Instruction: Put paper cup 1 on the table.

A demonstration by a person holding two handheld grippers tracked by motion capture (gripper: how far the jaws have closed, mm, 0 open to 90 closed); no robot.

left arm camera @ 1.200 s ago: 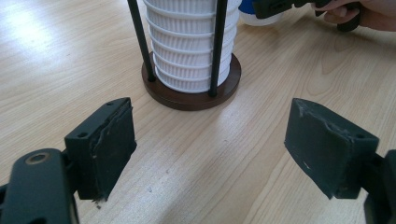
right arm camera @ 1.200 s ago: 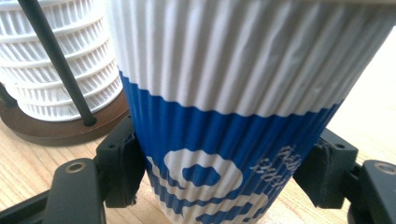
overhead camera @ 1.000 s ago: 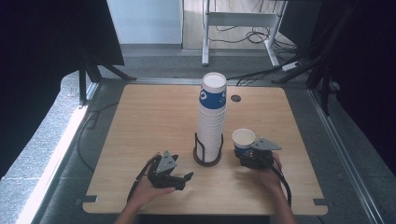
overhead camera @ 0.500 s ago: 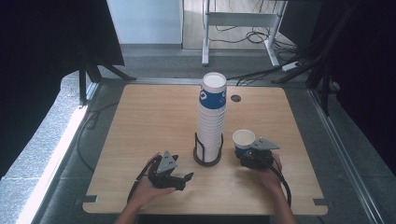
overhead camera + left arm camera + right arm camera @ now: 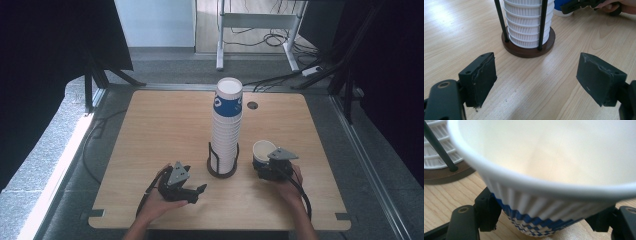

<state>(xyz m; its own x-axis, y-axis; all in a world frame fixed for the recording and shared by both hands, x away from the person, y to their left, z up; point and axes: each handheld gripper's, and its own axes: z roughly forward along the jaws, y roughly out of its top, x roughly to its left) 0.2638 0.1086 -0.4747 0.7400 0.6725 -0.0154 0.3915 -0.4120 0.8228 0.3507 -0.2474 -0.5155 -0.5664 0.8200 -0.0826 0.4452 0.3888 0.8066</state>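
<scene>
Right gripper view puts the single white ribbed paper cup with a blue patterned band directly between the jaws of the right claw, upright on the light wooden counter, its rim looming over the camera; the pads sit against its lower wall on both sides, so I judge the claw clenched on the cup. To do this step well, the squeeze should stay light enough not to dent the thin wall, and the cup should be kept level and lifted high enough to clear the tall stack of white and blue paper cups, which stands just to the left of this claw inside a black wire holder on a round dark brown base. The left claw is released, jaws apart with nothing between them, low over bare wood, the holder just ahead of it. Beyond both claws the counter runs on to a small round cable hole. Farther still lie grey floor, loose cables, a white metal frame leg and dark curtains at either side.
</scene>
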